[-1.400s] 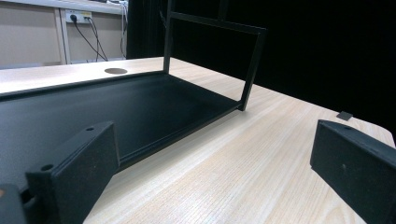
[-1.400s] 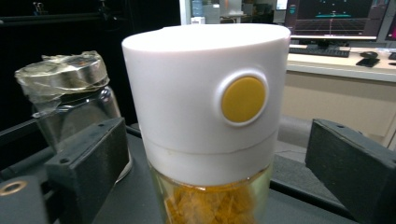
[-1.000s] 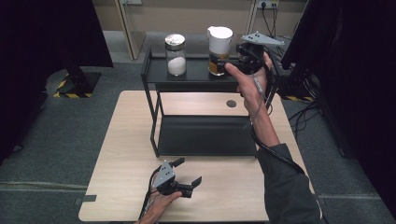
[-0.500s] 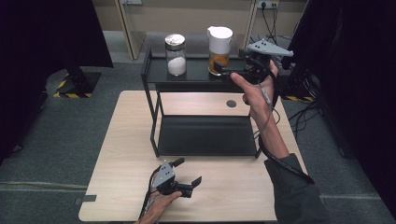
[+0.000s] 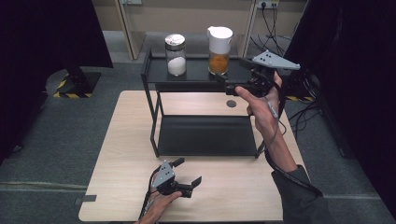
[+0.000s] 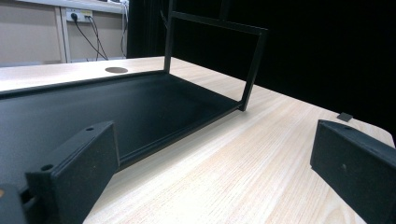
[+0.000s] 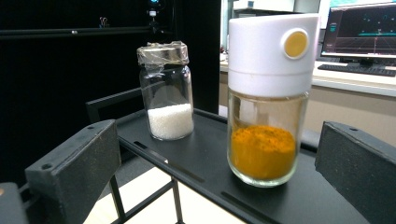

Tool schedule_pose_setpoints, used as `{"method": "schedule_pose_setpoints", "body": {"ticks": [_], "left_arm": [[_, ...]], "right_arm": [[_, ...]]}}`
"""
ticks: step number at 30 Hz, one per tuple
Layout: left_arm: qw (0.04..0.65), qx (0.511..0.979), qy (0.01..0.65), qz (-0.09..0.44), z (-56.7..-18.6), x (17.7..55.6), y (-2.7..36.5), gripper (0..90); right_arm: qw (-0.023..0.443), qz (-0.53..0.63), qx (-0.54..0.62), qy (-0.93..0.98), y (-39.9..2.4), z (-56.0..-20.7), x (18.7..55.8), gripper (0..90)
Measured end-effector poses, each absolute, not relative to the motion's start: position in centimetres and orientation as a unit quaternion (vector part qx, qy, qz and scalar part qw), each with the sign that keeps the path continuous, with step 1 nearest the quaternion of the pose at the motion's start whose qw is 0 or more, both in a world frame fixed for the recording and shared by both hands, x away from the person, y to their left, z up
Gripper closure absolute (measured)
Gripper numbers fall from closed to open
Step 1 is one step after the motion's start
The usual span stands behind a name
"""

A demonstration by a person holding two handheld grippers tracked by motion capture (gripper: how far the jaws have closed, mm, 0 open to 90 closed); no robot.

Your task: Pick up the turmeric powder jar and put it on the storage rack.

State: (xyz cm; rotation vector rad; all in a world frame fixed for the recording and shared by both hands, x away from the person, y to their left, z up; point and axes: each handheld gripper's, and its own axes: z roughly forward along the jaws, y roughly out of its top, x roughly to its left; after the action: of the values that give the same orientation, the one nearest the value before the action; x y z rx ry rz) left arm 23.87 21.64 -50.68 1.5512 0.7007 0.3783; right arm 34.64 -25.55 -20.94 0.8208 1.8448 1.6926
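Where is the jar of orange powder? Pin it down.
The white-capped jar of orange powder stands on the black rack's top shelf, right of the jar of white grains, just ahead of the open right gripper.

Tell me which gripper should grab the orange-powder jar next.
Right. The right gripper is open, level with the top shelf and facing the orange-powder jar. The left gripper sits low on the table, far away.
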Motion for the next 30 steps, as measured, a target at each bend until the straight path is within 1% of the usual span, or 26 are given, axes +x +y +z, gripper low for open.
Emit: {"method": "schedule_pose_setpoints", "body": {"ticks": [8, 14, 21, 25, 28, 30], "left_arm": [[0.644, 0.680, 0.309, 0.166, -50.7, 23.9, 21.6, 0.5], [0.645, 0.679, 0.313, 0.160, -50.7, 24.0, 21.7, 0.5], [0.644, 0.679, 0.312, 0.162, -50.7, 23.9, 21.7, 0.4], [0.645, 0.678, 0.312, 0.163, -50.7, 23.9, 21.7, 0.4], [0.645, 0.678, 0.313, 0.164, -50.7, 23.9, 21.7, 0.4], [0.644, 0.679, 0.312, 0.165, -50.7, 23.9, 21.7, 0.3]], "right_arm": [[0.251, 0.623, 0.290, 0.681, -26.6, -22.1, 33.5, 0.5], [0.230, 0.632, 0.281, 0.685, -27.1, -23.1, 33.2, 0.5], [0.232, 0.636, 0.269, 0.685, -27.4, -24.0, 32.2, 0.5], [0.224, 0.639, 0.266, 0.686, -27.6, -25.0, 31.8, 0.5], [0.231, 0.637, 0.264, 0.686, -27.8, -25.8, 31.3, 0.5], [0.226, 0.642, 0.265, 0.683, -28.0, -26.4, 31.2, 0.5]]}}
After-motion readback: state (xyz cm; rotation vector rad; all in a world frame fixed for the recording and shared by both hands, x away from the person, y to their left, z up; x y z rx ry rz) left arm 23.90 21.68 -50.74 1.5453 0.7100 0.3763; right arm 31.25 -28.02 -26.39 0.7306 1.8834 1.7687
